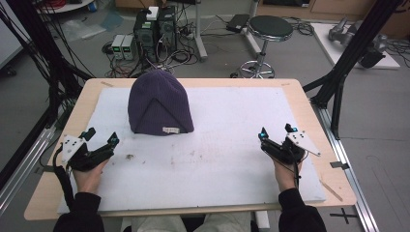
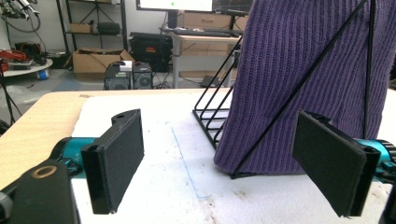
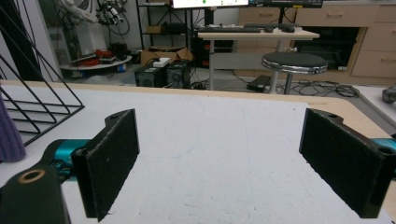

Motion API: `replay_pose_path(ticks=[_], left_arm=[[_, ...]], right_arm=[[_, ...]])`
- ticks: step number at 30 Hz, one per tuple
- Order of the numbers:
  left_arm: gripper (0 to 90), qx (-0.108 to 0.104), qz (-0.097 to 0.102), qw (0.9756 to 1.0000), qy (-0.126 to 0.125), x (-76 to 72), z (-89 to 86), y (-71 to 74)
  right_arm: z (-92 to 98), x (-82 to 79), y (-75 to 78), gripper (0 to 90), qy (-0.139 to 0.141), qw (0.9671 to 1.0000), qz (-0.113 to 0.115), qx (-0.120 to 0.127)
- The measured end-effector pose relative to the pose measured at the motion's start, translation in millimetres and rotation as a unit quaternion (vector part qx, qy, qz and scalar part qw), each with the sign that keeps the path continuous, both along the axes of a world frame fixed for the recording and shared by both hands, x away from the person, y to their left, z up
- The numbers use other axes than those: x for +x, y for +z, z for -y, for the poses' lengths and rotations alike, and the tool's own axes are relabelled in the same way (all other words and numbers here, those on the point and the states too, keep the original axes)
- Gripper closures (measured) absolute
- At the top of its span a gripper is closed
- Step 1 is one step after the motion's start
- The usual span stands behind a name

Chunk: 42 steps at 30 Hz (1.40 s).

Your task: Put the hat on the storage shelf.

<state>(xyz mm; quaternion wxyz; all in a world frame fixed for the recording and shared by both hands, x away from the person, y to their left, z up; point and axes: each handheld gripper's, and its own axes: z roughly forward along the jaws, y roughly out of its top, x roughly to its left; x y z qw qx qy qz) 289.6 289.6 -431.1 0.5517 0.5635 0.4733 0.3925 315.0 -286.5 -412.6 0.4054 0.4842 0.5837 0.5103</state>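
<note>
White foam mat (image 1: 208, 164) is covering a wooden table (image 1: 82, 104); lab clutter is sitting behind it: computer towers (image 1: 154, 29) and cabling on the floor, a black round stool (image 1: 269, 27) beyond the far edge.

Purple knit beanie (image 1: 159, 104) is sitting on the far-left part of the mat, draped over a black wire rack (image 2: 210, 116). In the left gripper view the rack's slanted wires are crossing in front of the knit and its base bars are poking out at the hat's left. A small pale label (image 1: 170, 130) is showing on the hem nearest the person.

Left gripper (image 1: 99, 140) is resting near the mat's left edge, jaws spread wide, nothing between them; the beanie is lying ahead and to its right, apart from it. Right gripper (image 1: 275, 133) is sitting well over on the right side, jaws likewise spread and empty, looking across bare mat with just the rack's edge at its far left.

Judgement: this is looking like the approach step, no contact made yet. Work in hand seems to be getting the beanie off the rack. Next move is calling for the left gripper to close in on the hem and pinch knit only, the right coming across to help lift or steady the rack.

In the way: the wires are lying right against the fabric, so a jaw could be catching wire along with knit, and the light rack could be dragging or tipping. Nothing else is sitting between the grippers and the hat.
</note>
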Motion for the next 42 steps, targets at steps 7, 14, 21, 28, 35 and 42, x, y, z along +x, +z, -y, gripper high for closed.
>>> replay_pose_path(ticks=[7, 14, 21, 28, 35, 42], left_arm=[[17.6, 0.001, -0.002, 1.0, -0.005, 0.3, 1.4, -1.9], [17.6, 0.004, -0.001, 0.9999, -0.013, -0.8, 4.4, -1.4], [17.9, 0.001, -0.002, 0.9999, -0.015, -0.8, 4.5, -1.6], [18.1, -0.001, -0.001, 0.9999, -0.017, -1.5, 5.0, -1.3], [18.1, -0.002, -0.002, 0.9998, -0.018, -1.5, 4.6, -2.1], [18.1, -0.003, -0.001, 0.9998, -0.021, -2.4, 4.3, -2.2]], right_arm=[[-0.6, 0.0, -0.4, 11.4, 0.0, 1.0, -0.004, 0.001], [-0.4, 0.0, -0.6, 11.4, 0.002, 1.0, -0.007, 0.003], [-0.3, -0.1, -0.5, 11.4, 0.003, 0.9999, -0.009, 0.006], [-0.1, 0.2, -0.8, 11.4, 0.002, 0.9999, -0.011, 0.005], [-0.6, 0.3, -1.0, 11.4, 0.004, 0.9999, -0.012, 0.004], [0.4, 0.0, -0.6, 11.4, 0.002, 1.0, -0.008, 0.005]])
